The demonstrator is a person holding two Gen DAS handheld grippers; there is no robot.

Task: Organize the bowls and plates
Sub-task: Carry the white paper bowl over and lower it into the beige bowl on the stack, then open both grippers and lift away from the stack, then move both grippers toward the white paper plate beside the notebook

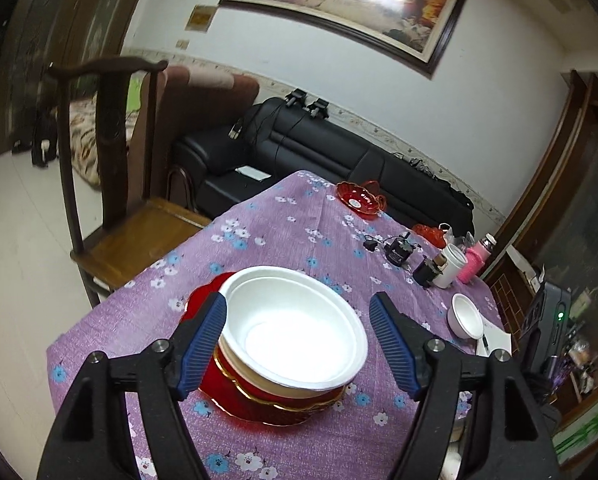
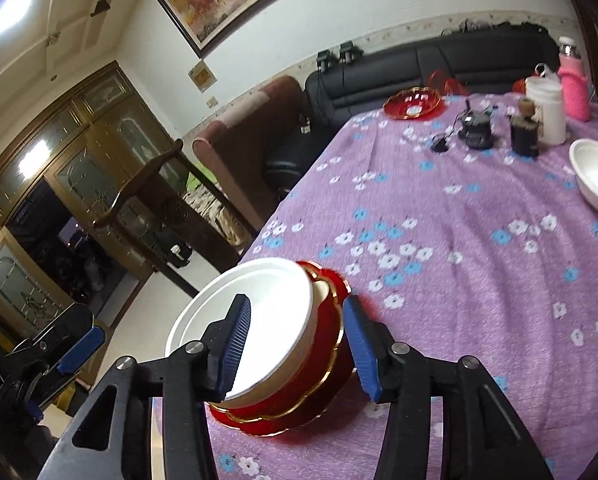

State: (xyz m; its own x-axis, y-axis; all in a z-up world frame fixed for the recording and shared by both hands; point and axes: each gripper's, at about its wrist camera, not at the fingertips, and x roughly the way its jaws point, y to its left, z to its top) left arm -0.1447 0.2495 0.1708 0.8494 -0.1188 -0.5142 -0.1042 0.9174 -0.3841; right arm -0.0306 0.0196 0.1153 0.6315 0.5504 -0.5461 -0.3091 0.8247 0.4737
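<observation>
Tilting downward, both tongs [image 1: 297,344] [image 2: 295,344] gape wide around the white bowl [image 1: 295,332].

Left tool [image 1: 297,346] open; right tool [image 2: 297,350] open, angled down.

Two wrist cams, both tilted down over the surface [image 1: 283,216]

Both sit close above the white bowl [image 1: 295,332] stack, left one head-on, right one from its side.

Purple floral tablecloth [image 1: 283,236]. Far end: pink bottle [image 1: 477,259] beside white cup [image 1: 451,266], black gadgets nr them. Wooden chair [image 1: 111,184], black sofa [image 1: 339,160], framed painting [image 1: 351,4] behind.
</observation>
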